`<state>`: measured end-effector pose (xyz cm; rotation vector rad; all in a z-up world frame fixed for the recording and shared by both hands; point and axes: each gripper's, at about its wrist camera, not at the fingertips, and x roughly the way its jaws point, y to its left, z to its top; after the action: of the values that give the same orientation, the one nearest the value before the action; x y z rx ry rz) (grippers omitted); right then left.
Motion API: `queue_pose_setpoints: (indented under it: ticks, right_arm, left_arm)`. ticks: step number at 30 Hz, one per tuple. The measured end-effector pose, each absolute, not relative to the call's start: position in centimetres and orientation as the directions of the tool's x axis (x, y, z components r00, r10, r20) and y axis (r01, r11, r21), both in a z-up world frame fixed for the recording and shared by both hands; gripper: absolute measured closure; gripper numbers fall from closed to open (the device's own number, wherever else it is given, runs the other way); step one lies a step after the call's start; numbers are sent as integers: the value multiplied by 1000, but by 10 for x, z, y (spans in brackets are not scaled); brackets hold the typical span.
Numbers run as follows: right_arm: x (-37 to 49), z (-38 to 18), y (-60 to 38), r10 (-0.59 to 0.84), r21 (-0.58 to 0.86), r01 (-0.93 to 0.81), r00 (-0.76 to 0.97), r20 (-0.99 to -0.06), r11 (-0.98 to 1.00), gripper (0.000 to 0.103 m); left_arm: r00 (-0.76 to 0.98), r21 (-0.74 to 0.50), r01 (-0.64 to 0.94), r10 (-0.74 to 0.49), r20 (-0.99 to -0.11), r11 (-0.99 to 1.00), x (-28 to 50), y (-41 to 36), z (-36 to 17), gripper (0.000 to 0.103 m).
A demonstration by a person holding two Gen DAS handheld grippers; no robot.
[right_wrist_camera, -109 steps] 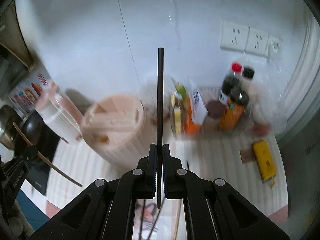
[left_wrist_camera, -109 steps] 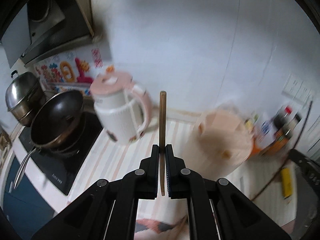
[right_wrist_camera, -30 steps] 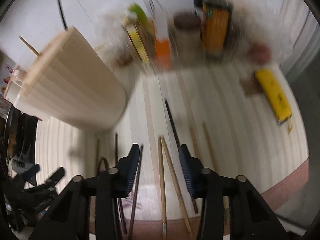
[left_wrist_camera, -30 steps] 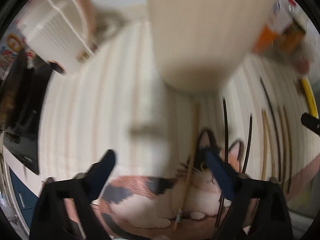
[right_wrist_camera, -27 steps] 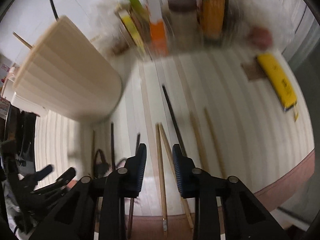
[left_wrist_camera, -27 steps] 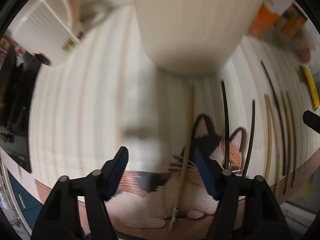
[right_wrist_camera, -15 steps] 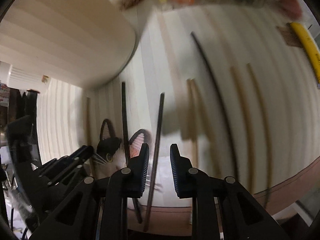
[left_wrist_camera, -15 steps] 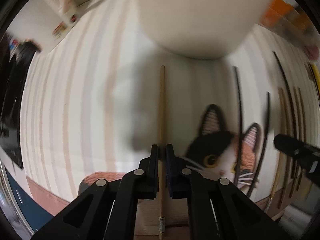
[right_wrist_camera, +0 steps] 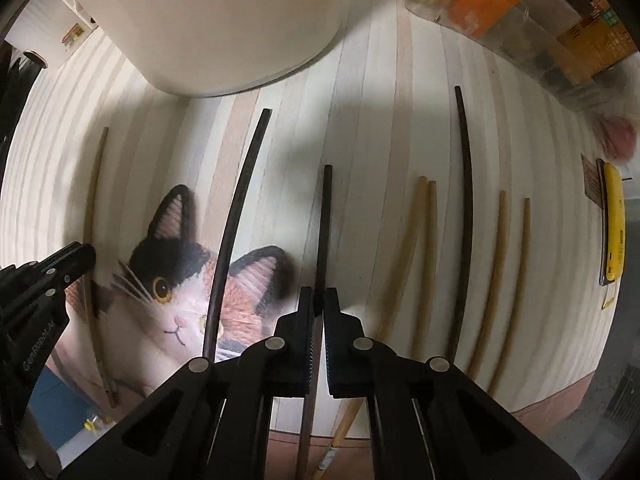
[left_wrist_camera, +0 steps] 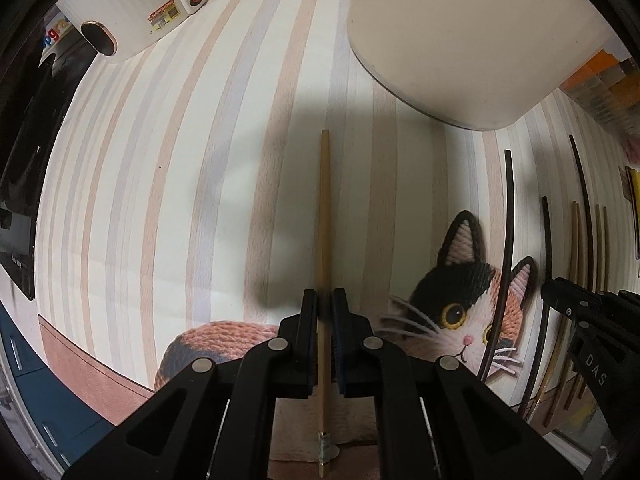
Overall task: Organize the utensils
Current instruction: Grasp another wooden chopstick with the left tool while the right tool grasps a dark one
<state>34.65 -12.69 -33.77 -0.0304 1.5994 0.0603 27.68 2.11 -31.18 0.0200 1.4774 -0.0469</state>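
Left tongs (left_wrist_camera: pixel 325 300), lower centre of the left wrist view: clamped on a light wooden chopstick (left_wrist_camera: pixel 323 216), which lies flat on the striped mat (left_wrist_camera: pixel 168 184) covering the bench and runs straight up the frame.

Right tongs (right_wrist_camera: pixel 315 300), lower centre of the right wrist view: clamped on a dark chopstick (right_wrist_camera: pixel 325 216), likewise lying on the mat, beside the printed cat face (right_wrist_camera: pixel 176 292).

A second dark chopstick (right_wrist_camera: pixel 236 216) is laid across the cat's ear, left of the held one.

To the right, a pair of light chopsticks (right_wrist_camera: pixel 420 248), a third dark chopstick (right_wrist_camera: pixel 464 200) and two more light chopsticks (right_wrist_camera: pixel 508 272) are laid roughly parallel.

At top, the cream utensil holder (right_wrist_camera: pixel 240 24) is stood on the mat.

At upper right, a clear bin of packets (right_wrist_camera: pixel 520 12) is seen.
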Motion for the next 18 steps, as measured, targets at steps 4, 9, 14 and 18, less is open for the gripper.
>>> queue_pose_setpoints:
  ticks: [4,9,14,18]
  right_arm:
    - [342,-337,-127,40,41,-40,-26,-999,998,97]
    - [344,-338,-130,63,64,-12,-47,-997,998,97]
    - [353,-339,-131,58,61,-32,-80,-995,998,97]
    - [354,-337,-129,53,57,-48,-88,-995,997,97]
  left_arm:
    - [91,-8,62,-14,-996,998,264,11,-319,97]
    - [83,7,83,0,-997,996,266,-1,-325,97]
    - [81,19,98,11,-997,995,277,-10,-333,97]
    - [85,29,99,21,-996,995,285,-20,-335,98]
